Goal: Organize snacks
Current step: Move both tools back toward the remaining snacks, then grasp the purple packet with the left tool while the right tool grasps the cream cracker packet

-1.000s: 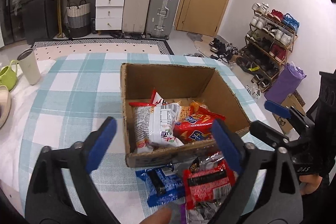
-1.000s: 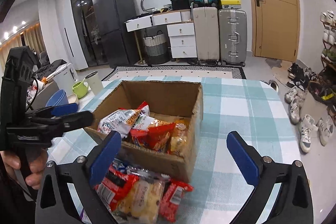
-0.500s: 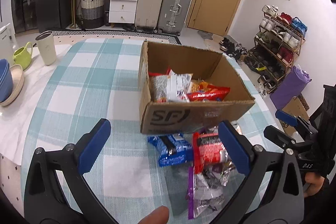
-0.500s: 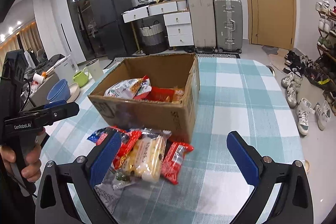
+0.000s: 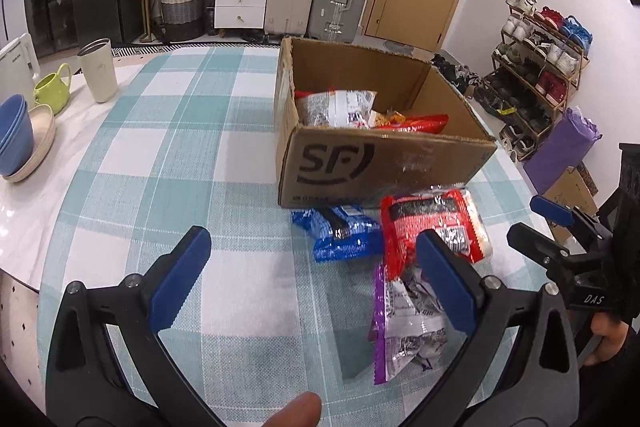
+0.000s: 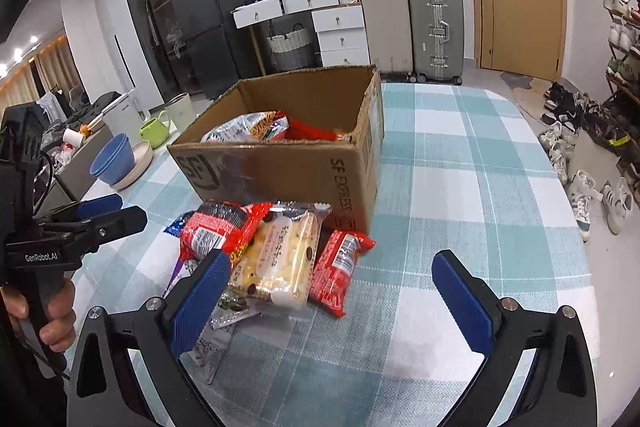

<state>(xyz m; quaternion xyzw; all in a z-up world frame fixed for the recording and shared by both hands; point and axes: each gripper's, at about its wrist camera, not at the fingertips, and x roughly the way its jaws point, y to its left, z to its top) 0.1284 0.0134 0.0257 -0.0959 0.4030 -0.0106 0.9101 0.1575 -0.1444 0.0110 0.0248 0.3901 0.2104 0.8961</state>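
Each wrist view looked forward from low over the surface (image 5: 168,155), near the box (image 5: 384,163), one from its left, one from its right; both shared the box and packets (image 6: 276,259)

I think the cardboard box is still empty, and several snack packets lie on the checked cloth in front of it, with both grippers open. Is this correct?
Not quite: the cardboard box is not empty. The left wrist view shows snack bags already inside it. The rest holds: several packets, such as the blue one, lie on the checked cloth in front of it, and the left gripper and right gripper are both open.
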